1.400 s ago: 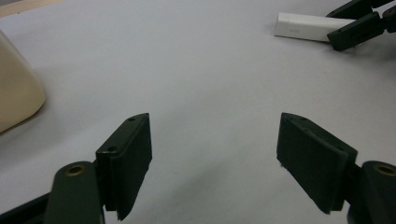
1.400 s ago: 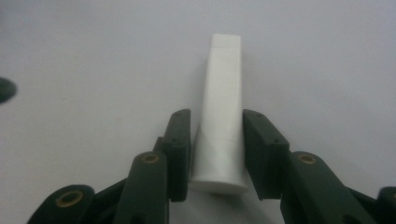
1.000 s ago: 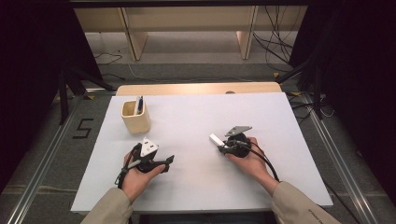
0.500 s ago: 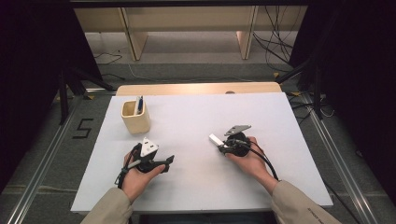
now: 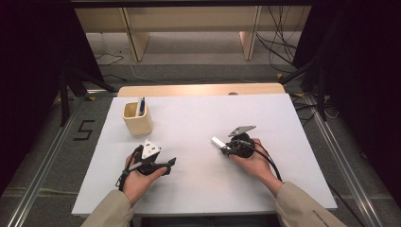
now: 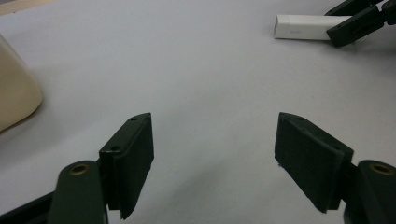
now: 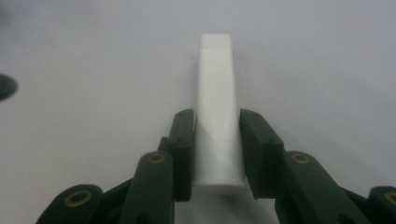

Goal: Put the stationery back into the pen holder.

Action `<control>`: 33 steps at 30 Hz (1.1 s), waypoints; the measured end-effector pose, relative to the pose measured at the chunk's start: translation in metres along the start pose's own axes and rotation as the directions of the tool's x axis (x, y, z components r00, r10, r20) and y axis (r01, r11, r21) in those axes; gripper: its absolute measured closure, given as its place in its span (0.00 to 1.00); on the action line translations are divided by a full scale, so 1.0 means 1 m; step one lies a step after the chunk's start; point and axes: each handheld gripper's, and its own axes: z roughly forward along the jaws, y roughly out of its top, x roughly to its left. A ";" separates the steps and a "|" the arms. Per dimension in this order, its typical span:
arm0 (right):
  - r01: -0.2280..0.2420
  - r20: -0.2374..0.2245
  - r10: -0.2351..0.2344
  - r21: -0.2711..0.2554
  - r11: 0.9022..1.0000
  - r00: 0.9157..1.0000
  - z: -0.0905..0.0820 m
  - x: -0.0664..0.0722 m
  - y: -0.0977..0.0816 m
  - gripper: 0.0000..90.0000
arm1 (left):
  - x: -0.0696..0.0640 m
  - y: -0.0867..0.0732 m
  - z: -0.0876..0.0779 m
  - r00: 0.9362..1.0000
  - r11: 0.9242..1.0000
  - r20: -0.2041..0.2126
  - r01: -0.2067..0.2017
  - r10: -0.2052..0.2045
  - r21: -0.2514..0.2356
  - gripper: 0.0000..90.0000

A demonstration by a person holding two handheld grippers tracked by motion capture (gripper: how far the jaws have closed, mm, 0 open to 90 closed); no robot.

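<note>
1. High view: the right tongs (image 5: 226, 146) are clamping a small white block (image 5: 218, 141) near the middle of the white counter (image 5: 293, 156), its free end pointing toward the person's left. The left tongs (image 5: 166, 164) are resting low over the counter with the jaws standing apart and nothing between them. A beige cup (image 5: 137, 119) is sitting near the far left of the counter with a blue pen (image 5: 141, 106) standing in it.

2. Left gripper view: the left tongs (image 6: 215, 154) are gaping wide over bare counter (image 6: 187, 60). The cup (image 6: 14, 93) is showing at the left edge, and the white block (image 6: 303, 26) is lying at the top right, pinched by the right tongs (image 6: 343, 23).

3. Right gripper view: the right tongs (image 7: 217, 154) are squeezing the white block (image 7: 215, 93) on both long sides, the block jutting straight ahead just over the counter (image 7: 93, 70).

4. Judgement: the grasp is looking done; the carrying is looking not yet started. Dropping the block into the cup, probably, is remaining, and the left tongs are idling.
</note>
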 end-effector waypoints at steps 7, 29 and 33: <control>-0.001 -0.017 0.001 -0.014 1.000 1.000 -0.005 0.000 0.002 0.75 | 0.000 0.000 0.000 1.000 1.000 0.003 -0.004 0.004 -0.002 0.31; 0.165 -0.204 -0.163 -0.008 0.986 0.965 -0.028 0.014 -0.002 0.75 | -0.008 0.000 0.000 0.990 0.995 0.103 -0.098 0.099 -0.011 0.32; 0.212 -0.246 -0.208 -0.008 0.977 0.947 -0.031 0.019 -0.003 0.75 | -0.012 0.001 0.000 0.983 0.992 0.139 -0.122 0.123 -0.014 0.32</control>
